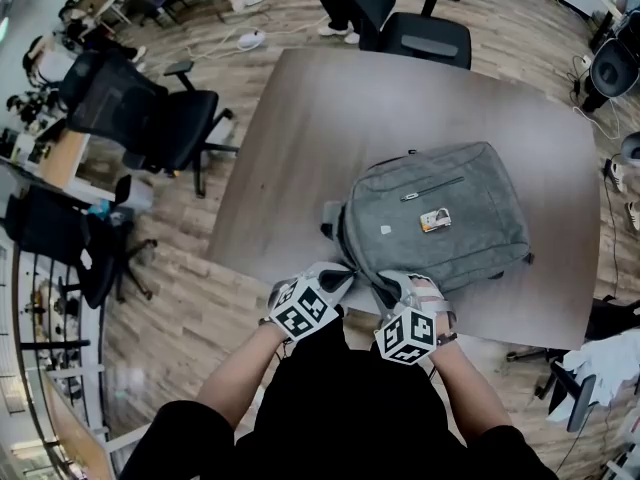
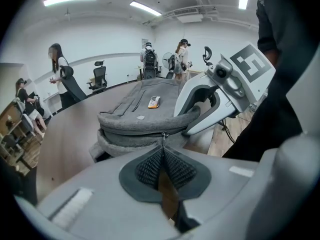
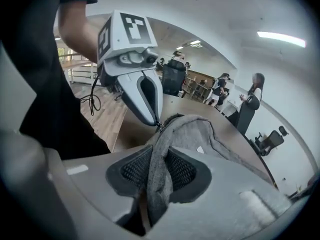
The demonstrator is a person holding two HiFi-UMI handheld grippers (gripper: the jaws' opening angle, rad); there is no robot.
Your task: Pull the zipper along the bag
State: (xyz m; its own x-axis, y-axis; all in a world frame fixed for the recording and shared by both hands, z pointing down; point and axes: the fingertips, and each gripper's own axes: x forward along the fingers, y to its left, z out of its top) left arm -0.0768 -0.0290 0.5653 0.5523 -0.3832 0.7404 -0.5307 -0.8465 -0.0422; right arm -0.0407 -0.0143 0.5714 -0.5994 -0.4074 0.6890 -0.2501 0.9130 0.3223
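Observation:
A grey backpack (image 1: 440, 218) lies flat on the brown table (image 1: 300, 138), one end at the near edge. My left gripper (image 1: 345, 273) is at that end, shut on the small zipper pull (image 2: 163, 138), which runs from the zipper line into the closed pads. In the right gripper view the left gripper's fingertips (image 3: 156, 120) sit right at the zipper pull (image 3: 160, 126). My right gripper (image 1: 395, 286) is close beside it, shut on a fold of the backpack's grey fabric (image 3: 159, 159) that stands up between its pads. The right gripper's fingers (image 2: 200, 115) rest on the backpack's edge.
A small orange-and-white card (image 1: 435, 219) lies on the backpack's top. Black office chairs stand at the table's far side (image 1: 420, 33) and to the left (image 1: 150, 118). Several people stand in the background (image 2: 57, 74). The near table edge (image 1: 500, 340) runs just under both grippers.

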